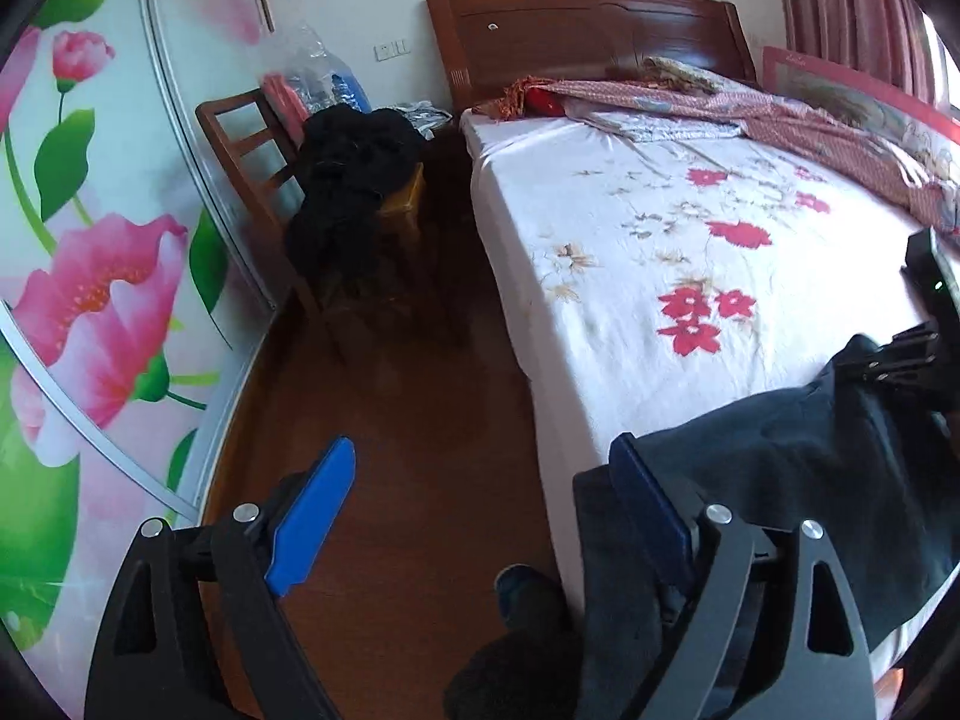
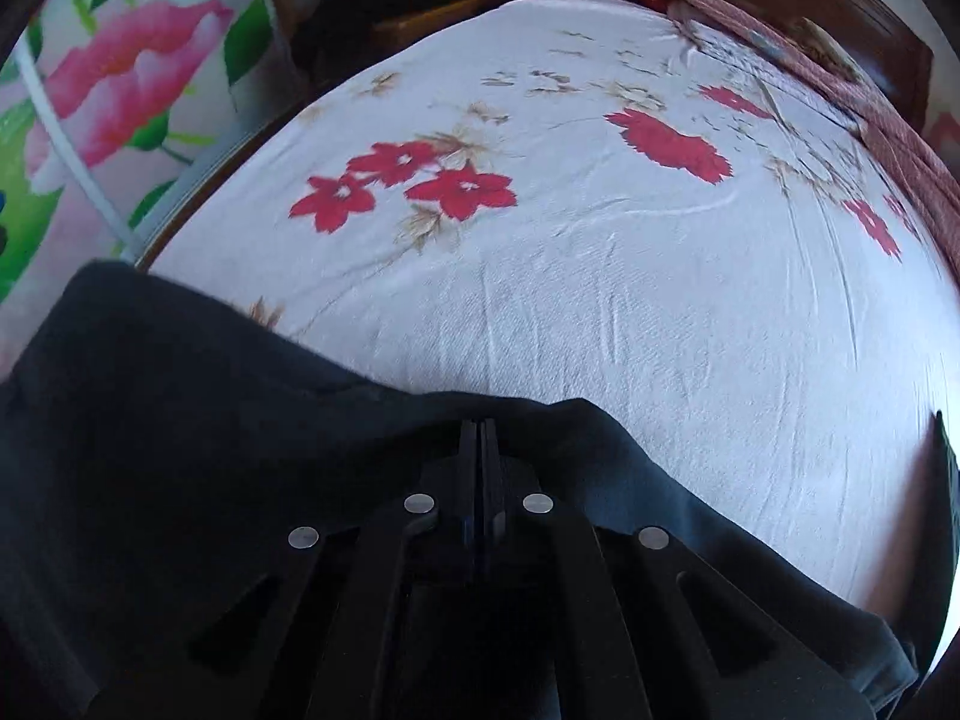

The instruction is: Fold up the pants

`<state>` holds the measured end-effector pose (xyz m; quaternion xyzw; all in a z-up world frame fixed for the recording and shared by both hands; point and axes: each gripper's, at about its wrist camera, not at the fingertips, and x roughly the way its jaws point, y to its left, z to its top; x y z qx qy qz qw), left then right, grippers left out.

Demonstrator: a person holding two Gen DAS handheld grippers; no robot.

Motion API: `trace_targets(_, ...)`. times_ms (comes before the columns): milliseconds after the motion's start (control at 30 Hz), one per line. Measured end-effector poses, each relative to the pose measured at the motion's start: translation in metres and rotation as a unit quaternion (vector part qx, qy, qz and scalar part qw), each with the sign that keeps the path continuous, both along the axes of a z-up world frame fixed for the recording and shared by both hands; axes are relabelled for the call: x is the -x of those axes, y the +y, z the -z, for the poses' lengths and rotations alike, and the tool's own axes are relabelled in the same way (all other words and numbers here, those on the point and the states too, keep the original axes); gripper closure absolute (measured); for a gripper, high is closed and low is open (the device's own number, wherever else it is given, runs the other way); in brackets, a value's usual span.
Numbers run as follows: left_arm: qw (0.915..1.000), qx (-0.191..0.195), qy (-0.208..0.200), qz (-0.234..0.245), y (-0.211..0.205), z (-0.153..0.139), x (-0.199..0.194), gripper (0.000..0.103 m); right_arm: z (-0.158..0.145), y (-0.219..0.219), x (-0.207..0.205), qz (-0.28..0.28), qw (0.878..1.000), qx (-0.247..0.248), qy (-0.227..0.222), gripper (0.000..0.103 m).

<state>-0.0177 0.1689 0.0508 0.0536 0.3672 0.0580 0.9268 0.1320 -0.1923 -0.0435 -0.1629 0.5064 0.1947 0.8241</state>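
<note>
Dark navy pants [image 1: 798, 456] lie on the near corner of the bed [image 1: 690, 252] and hang over its side. My left gripper [image 1: 480, 480] is open over the floor beside the bed; its right blue finger [image 1: 645, 498] touches the pants' edge and its left blue finger [image 1: 315, 510] is free. My right gripper [image 2: 479, 426] is shut on the pants [image 2: 180, 408], which drape around it above the white flowered sheet [image 2: 600, 276]. The right gripper also shows in the left wrist view [image 1: 900, 360] at the right edge.
A wooden chair [image 1: 252, 162] piled with black clothes [image 1: 354, 180] stands left of the bed by the flowered wardrobe [image 1: 90, 240]. Red patterned bedding [image 1: 750, 108] lies by the headboard [image 1: 588, 30]. Brown wooden floor [image 1: 408, 408] runs between bed and wardrobe. A foot [image 1: 528, 594] is below.
</note>
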Motion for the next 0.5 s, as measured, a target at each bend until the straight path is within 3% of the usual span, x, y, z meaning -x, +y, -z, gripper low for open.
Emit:
trace_targets(100,0.996,0.071,-0.005,0.054,-0.019,-0.01,-0.006,0.013,-0.003,0.008,0.006,-0.004,1.0,0.023,-0.009,0.103)
trace_targets(233,0.9838,0.052,0.001,0.171,-0.089,0.012,-0.027,0.012,-0.01,-0.013,0.002,0.039,0.999,-0.02,0.015,0.103)
trace_targets(300,0.9878,0.029,0.034,0.149,-0.101,0.039,-0.043,0.013,-0.007,-0.017,0.004,0.039,0.999,-0.025,0.014,0.103)
trace_targets(367,0.9892,0.049,0.091,0.104,-0.085,0.073,-0.063,0.022,-0.001,-0.019,0.003,0.053,0.998,-0.035,0.01,0.103)
trace_targets(400,0.99,0.053,0.098,0.087,-0.075,0.085,-0.065,0.023,0.002,-0.02,0.002,0.062,0.997,-0.042,0.004,0.103)
trace_targets(433,0.9914,0.046,0.079,0.094,-0.072,0.088,-0.061,0.023,0.002,-0.019,0.002,0.07,0.996,-0.047,-0.001,0.103)
trace_targets(500,0.9916,0.009,0.072,0.107,-0.079,0.094,-0.058,0.023,-0.002,-0.02,0.002,0.089,0.995,-0.055,0.0,0.103)
